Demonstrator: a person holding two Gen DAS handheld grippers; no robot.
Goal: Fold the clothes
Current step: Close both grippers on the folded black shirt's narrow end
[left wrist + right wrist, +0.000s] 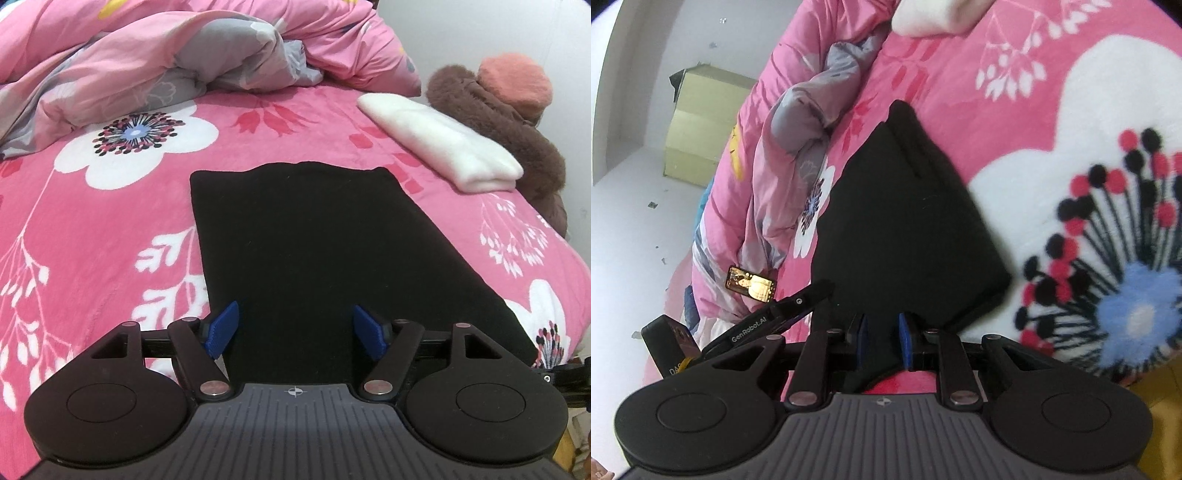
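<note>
Black garment lying flat on the pink flowered blanket, already folded down to a long strip, long axis running straight away from the near edge of the bed toward the rumpled quilt at the far end. Left gripper parked over the near end of that strip with its blue pads spread wide apart, nothing between them, cloth just below and ahead. Right gripper pinched nearly together on a near corner of the same black cloth, fabric bunched between the pads and hanging down out of the pinch, so looks like a real hold rather than a hover. Judging from that, next fold probably end over end along the long axis, near edge carried away toward the far edge, and the right side already has its corner while the left is right there but not gripping yet. Left view good for the whole outline: straight sides, square far end, plus a folded white piece and a brown furry thing well off to the far right. Right view much closer and tilted, showing a layered ridge on the cloth that the left view hides completely in flat black, also a bit of the other gripper and a phone by the quilt. Can't tell how many layers from either one.
</note>
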